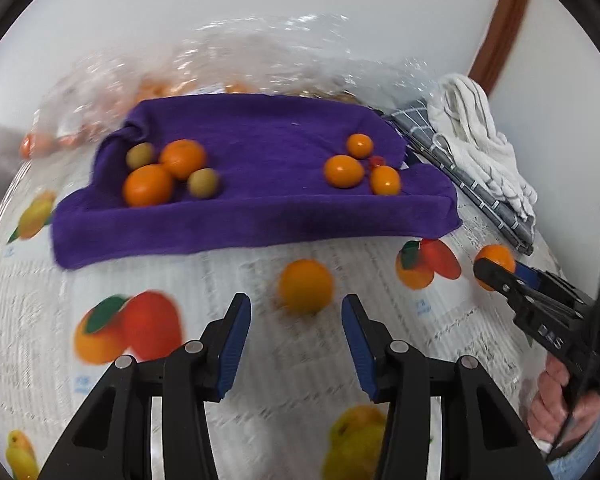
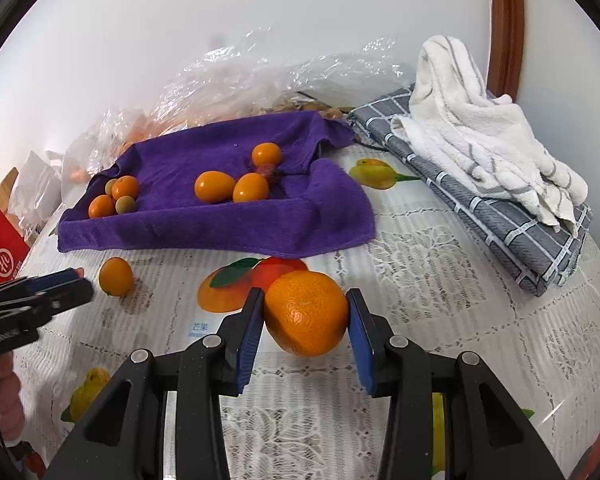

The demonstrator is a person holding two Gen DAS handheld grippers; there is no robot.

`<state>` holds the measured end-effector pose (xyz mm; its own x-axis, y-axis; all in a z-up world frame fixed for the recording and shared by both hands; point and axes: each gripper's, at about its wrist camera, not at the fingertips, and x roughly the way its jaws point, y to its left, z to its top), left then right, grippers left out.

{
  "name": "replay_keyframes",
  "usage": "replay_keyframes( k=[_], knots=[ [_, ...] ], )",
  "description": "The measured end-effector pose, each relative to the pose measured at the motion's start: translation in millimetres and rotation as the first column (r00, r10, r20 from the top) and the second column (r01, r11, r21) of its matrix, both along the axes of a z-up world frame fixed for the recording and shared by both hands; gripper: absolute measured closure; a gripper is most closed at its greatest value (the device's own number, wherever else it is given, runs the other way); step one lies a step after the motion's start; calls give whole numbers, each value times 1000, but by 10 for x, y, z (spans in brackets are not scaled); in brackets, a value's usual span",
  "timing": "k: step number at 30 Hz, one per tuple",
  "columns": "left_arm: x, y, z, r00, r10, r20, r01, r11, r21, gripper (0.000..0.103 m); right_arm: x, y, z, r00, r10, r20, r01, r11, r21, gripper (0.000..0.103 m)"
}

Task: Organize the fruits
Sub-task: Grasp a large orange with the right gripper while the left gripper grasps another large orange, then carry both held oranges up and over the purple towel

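A purple towel [image 1: 260,216] lies on the table. On its left sit two mandarins [image 1: 182,158] and two green fruits [image 1: 204,183]; on its right are three kumquats [image 1: 343,171] beside a small red fruit. My left gripper [image 1: 296,300] is open and holds nothing. A loose kumquat [image 1: 306,286] lies on the tablecloth just beyond its tips, untouched. My right gripper [image 2: 305,292] is shut on a mandarin [image 2: 306,312] in front of the towel [image 2: 220,224]. The left gripper [image 2: 80,282] shows at the left edge, near the loose kumquat [image 2: 116,276].
Crinkled clear plastic bags [image 2: 260,80] with more fruit lie behind the towel by the wall. A folded grey checked cloth [image 2: 500,216] with a white striped towel [image 2: 480,128] on top sits at the right. A fruit-printed lace tablecloth [image 2: 420,280] covers the table. A red package [image 2: 4,252] is at far left.
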<state>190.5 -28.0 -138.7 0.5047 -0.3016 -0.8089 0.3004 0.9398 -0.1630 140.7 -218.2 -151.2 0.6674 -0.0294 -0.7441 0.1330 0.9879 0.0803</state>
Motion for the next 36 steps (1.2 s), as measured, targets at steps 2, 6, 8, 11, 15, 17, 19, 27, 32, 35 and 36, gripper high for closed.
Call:
replay_keyframes(
  k=[2,6,8,11,15,17,19,27,32,35,36],
  knots=[
    [65,-89,-68,1000,7,8,-7,1000,20,58,-30,-9,1,1000,-1,19,1,1000,-8,62],
    [96,-72,-174,999,31,-14,-31,1000,4,58,-54,-30,-36,999,-3,36,3,1000,5,62],
    [98,-42,-201,999,43,-5,-43,999,5,61,-47,-54,-50,1000,3,31,-4,1000,29,62],
    [102,-49,-193,999,28,-16,-28,999,-15,70,-58,-106,-67,999,-13,37,10,998,64,62],
    [71,-26,-204,999,44,-4,-44,998,-37,70,-70,-124,-88,999,-14,33,11,997,83,62],
    [59,-54,-205,999,40,11,-39,999,-20,70,-53,-103,-98,1000,-5,25,3,997,77,62],
    [53,-71,-198,999,39,22,-39,999,-11,70,-37,-96,-106,1000,2,15,-3,997,81,62],
    [14,36,-16,993,75,86,-69,995,-74,70,-40,-128,-105,1000,3,21,-5,996,93,62],
    [15,142,80,983,124,136,-114,990,-81,70,-43,-122,-98,1000,3,24,-5,996,91,62],
    [30,212,110,977,153,146,-140,986,-94,70,-47,-119,-97,1000,3,25,-5,996,89,62],
    [33,242,117,975,164,148,-150,984,-100,70,-49,-120,-96,1000,4,26,-6,996,89,62]
  ],
)
